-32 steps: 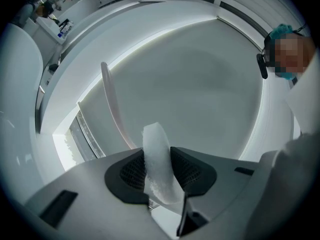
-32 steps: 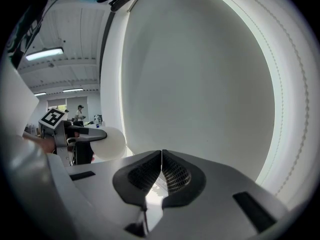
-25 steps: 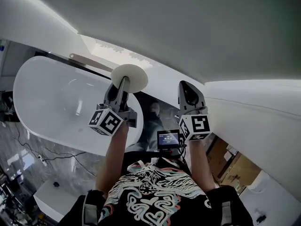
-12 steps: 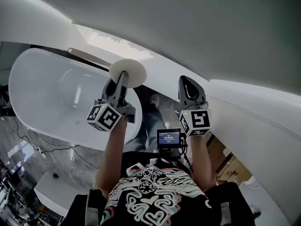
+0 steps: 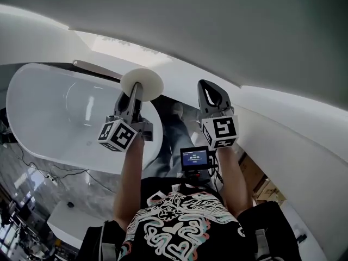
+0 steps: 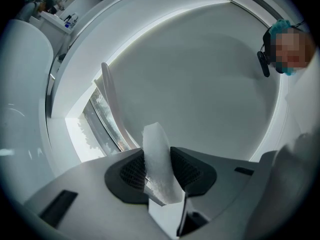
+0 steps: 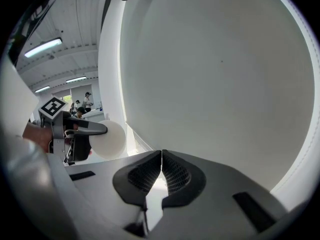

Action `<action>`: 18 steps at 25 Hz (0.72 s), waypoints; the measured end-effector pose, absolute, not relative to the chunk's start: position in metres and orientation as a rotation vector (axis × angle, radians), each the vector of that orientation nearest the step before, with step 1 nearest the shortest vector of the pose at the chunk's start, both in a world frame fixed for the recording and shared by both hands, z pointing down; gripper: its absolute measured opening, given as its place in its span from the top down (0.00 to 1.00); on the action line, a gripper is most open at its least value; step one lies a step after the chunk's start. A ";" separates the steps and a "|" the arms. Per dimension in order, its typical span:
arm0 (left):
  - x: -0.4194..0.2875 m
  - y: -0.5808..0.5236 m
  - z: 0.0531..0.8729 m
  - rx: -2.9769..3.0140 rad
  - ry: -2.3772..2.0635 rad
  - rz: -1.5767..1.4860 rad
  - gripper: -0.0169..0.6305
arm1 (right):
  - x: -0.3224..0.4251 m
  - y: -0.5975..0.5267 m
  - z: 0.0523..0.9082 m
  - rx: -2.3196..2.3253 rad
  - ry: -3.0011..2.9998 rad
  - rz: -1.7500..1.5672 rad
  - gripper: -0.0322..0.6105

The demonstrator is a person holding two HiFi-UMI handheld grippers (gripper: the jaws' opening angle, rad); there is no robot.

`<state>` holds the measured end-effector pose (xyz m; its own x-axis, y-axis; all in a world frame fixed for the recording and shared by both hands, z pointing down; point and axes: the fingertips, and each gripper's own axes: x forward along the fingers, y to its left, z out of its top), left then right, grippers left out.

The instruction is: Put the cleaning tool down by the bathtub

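the cleaning tool, a round white pad, is not yet set down: the left gripper is clamped on it and holds it in the air over the end rim of the white bathtub. the right gripper, near it, has its jaws together on nothing. lowering and release remain. since a second earlier both grippers have sunk a little, grip unchanged

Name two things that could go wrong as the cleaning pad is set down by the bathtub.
The left gripper pinches the white round pad edge-on, so it might twist or slip out early. In the head view the pad appears near the end of the bathtub; released there, it could fall inside rather than beside it.
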<state>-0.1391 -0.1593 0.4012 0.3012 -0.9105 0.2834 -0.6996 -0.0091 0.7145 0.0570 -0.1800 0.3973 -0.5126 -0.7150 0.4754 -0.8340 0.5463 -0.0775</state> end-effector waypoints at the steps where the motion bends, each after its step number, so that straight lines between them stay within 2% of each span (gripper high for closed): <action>1: -0.138 -0.158 0.406 1.756 -1.452 -0.329 0.75 | 0.057 -0.179 0.401 1.260 -2.390 0.423 0.91; 18: -0.133 -0.167 0.484 1.718 -1.417 -0.257 0.75 | 0.053 -0.183 0.481 1.168 -2.325 0.451 0.91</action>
